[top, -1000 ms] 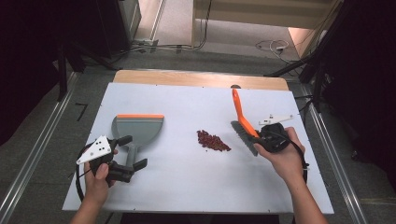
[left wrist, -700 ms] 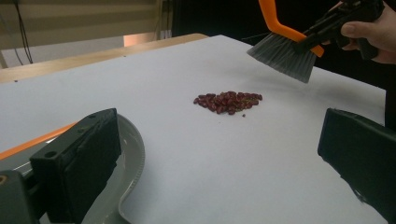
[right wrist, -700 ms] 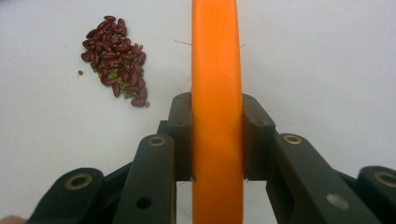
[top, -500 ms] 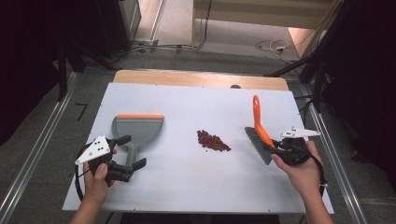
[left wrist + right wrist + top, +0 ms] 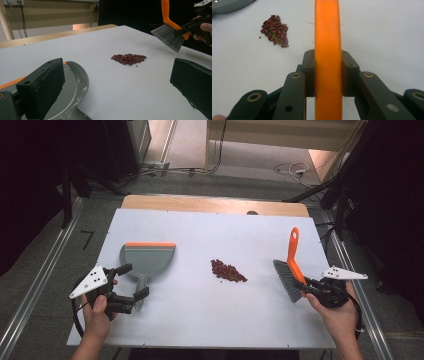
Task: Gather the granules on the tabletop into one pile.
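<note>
No text, label, brand, number or sign can be read in any of the views. The dustpan (image 5: 148,257), the brush (image 5: 290,272) and the white table (image 5: 200,320) carry no lettering that shows, and the plates on top of the grippers bear holes, not writing.

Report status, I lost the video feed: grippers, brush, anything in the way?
Right gripper shut on brush. Left gripper open around dustpan handle. Beans between, path clear.
</note>
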`<control>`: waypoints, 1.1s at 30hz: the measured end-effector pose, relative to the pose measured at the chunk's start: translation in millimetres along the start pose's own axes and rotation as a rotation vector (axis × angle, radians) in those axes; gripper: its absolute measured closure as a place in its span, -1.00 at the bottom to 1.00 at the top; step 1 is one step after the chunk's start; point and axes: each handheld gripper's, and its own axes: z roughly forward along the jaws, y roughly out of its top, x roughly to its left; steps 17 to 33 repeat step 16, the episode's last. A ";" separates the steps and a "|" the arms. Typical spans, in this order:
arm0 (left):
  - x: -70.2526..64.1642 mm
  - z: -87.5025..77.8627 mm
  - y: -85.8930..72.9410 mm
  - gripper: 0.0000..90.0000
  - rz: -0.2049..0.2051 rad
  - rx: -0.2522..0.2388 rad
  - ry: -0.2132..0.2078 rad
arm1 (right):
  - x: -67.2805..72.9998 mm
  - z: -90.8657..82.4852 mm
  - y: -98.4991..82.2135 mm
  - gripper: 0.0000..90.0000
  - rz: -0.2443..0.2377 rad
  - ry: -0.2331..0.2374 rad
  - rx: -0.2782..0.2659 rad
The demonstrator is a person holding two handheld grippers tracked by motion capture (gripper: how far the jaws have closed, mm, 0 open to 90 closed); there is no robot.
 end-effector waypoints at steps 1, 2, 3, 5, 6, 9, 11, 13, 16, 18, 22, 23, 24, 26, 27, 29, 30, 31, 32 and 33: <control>0.1 -0.3 0.0 -0.99 -0.001 -0.004 0.001 | -0.6 -1.5 -1.3 0.53 0.002 0.004 -0.009; 0.3 -0.6 0.0 -0.99 0.002 -0.004 0.005 | -1.0 -2.9 -2.1 0.53 0.005 0.006 -0.017; 0.2 -0.7 -0.1 -0.99 0.002 -0.005 0.005 | -1.3 -4.3 -2.5 0.53 0.007 0.007 -0.021; 0.0 -0.5 -0.3 -0.99 0.003 -0.002 0.005 | -1.7 -5.6 -2.2 0.52 0.011 0.009 -0.031; -0.1 -0.3 -0.4 -0.99 0.003 -0.002 0.004 | -1.9 -5.7 -1.9 0.53 0.011 0.011 -0.033; -0.9 0.0 -0.1 -0.99 0.002 -0.003 0.002 | -0.7 -4.5 -1.4 0.53 0.009 0.015 -0.033; -1.3 0.3 0.0 -0.99 0.004 -0.001 0.003 | 0.8 -3.4 -1.1 0.53 0.006 0.014 -0.027; -1.4 0.8 0.0 -0.99 0.003 0.000 0.002 | 1.6 -2.3 -0.8 0.53 -0.003 0.014 -0.024; -1.5 1.6 0.1 -0.99 0.004 0.005 0.002 | 2.5 -1.8 -0.3 0.52 0.000 0.018 -0.023; -1.5 1.6 0.1 -0.99 0.004 0.005 0.002 | 2.5 -1.8 -0.3 0.52 0.000 0.018 -0.023; -1.5 1.6 0.1 -0.99 0.004 0.005 0.002 | 2.5 -1.8 -0.3 0.52 0.000 0.018 -0.023; -1.5 1.6 0.1 -0.99 0.004 0.005 0.002 | 2.5 -1.8 -0.3 0.52 0.000 0.018 -0.023; -1.5 1.6 0.1 -0.99 0.004 0.005 0.002 | 2.5 -1.8 -0.3 0.52 0.000 0.018 -0.023; -1.5 1.6 0.1 -0.99 0.004 0.005 0.002 | 2.5 -1.8 -0.3 0.52 0.000 0.018 -0.023; -1.5 1.6 0.1 -0.99 0.004 0.005 0.002 | 2.5 -1.8 -0.3 0.52 0.000 0.018 -0.023; -1.5 1.6 0.1 -0.99 0.004 0.005 0.002 | 2.5 -1.8 -0.3 0.52 0.000 0.018 -0.023; -1.5 1.6 0.1 -0.99 0.004 0.005 0.002 | 2.5 -1.8 -0.3 0.52 0.000 0.018 -0.023; -1.5 1.6 0.1 -0.99 0.004 0.005 0.002 | 2.5 -1.8 -0.3 0.52 0.000 0.018 -0.023; -1.5 1.6 0.1 -0.99 0.004 0.005 0.002 | 2.5 -1.8 -0.3 0.52 0.000 0.018 -0.023; -1.5 1.6 0.1 -0.99 0.004 0.005 0.002 | 2.5 -1.8 -0.3 0.52 0.000 0.018 -0.023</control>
